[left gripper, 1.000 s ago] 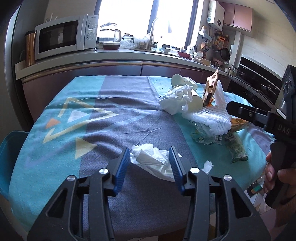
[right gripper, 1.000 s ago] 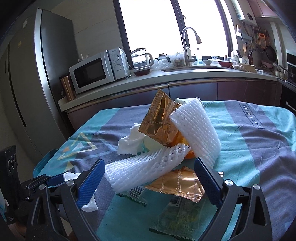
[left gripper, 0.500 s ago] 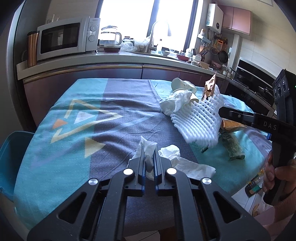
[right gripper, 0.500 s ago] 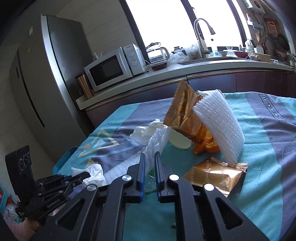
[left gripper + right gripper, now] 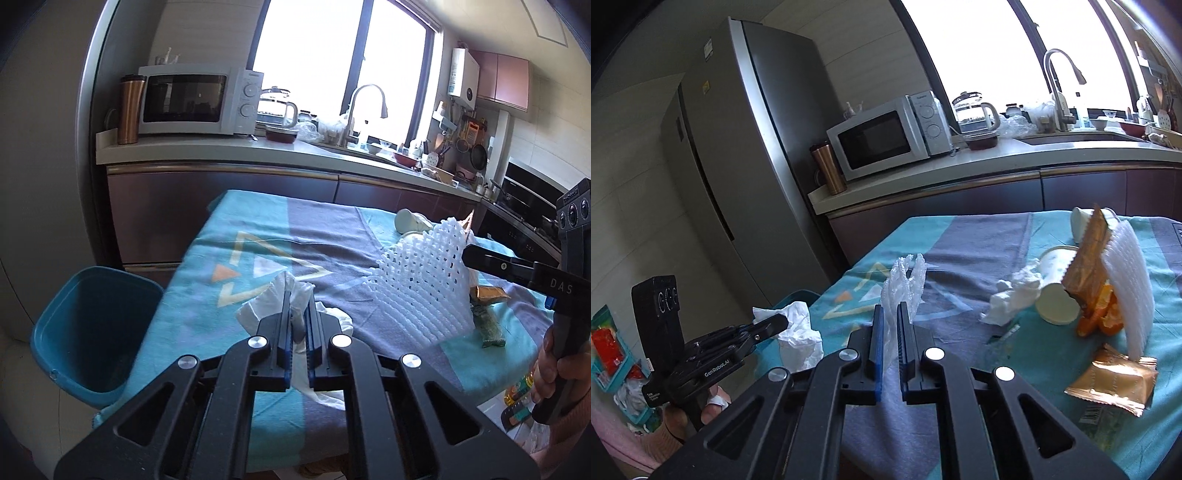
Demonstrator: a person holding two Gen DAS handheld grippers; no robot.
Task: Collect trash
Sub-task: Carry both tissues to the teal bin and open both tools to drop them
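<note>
My left gripper (image 5: 299,300) is shut on a crumpled white tissue (image 5: 264,308), lifted just above the tablecloth near the table's left edge. A blue trash bin (image 5: 85,332) stands on the floor to the left, beside the table. My right gripper (image 5: 890,309) is shut on a white foam fruit net (image 5: 905,282), which sticks up past the fingertips. From the left wrist view that net (image 5: 417,291) hangs from the right gripper (image 5: 467,256). In the right wrist view the left gripper (image 5: 775,325) carries the tissue (image 5: 799,332) at lower left.
Still on the table (image 5: 979,240) are a second foam net (image 5: 1130,280), an upright gold wrapper (image 5: 1086,254), a flat gold wrapper (image 5: 1112,380), orange peel (image 5: 1097,319), paper cups (image 5: 1056,291), another tissue (image 5: 1012,301) and a green packet (image 5: 487,326). Counter and fridge stand behind.
Both grippers went from open to shut, the left on the tissue, the right on a foam net. Both have lifted and swung left, and the blue bin has come into the left wrist view.
</note>
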